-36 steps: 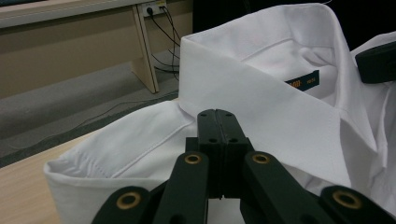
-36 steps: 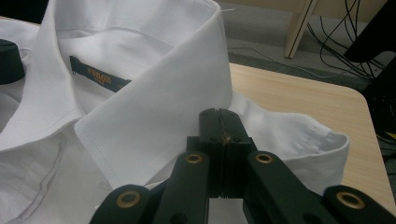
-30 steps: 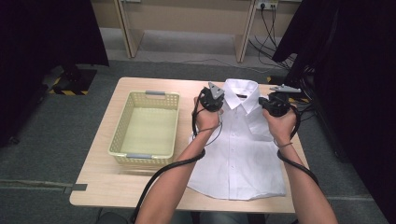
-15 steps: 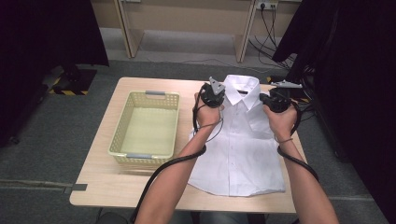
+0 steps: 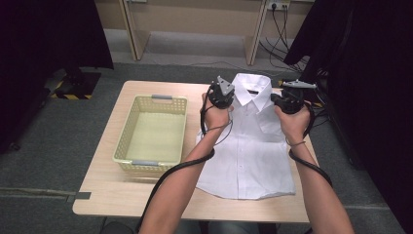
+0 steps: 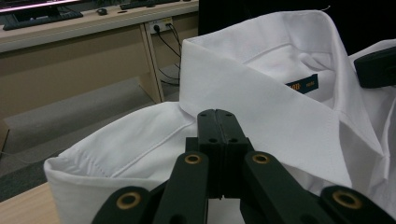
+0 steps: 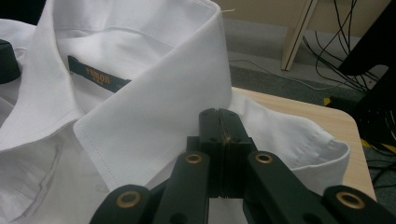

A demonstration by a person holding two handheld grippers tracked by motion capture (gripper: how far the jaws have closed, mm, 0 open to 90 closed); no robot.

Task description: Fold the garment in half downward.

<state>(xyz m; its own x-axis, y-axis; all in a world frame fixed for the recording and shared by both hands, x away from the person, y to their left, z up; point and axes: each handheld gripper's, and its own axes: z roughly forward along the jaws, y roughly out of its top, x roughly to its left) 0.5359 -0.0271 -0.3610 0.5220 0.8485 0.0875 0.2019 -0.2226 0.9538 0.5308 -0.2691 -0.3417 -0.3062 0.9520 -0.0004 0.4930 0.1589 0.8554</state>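
Shirt (image 5: 248, 151), white and buttoned, lies flat on the right half of the wooden table (image 5: 112, 195), hem nearest the person, collar at the far edge. Both forearms reach over it from the near side. At its shoulders sit the two grippers: the left gripper (image 6: 217, 122) rests on the shoulder seam beside the collar (image 6: 261, 84), jaws pressed together with no cloth visibly between them; the right gripper (image 7: 219, 122) sits likewise at the other shoulder, jaws pressed together too. Left of the shirt stands a pale yellow basket (image 5: 127, 141). Beyond the table, cables (image 5: 280, 24) trail on the floor.
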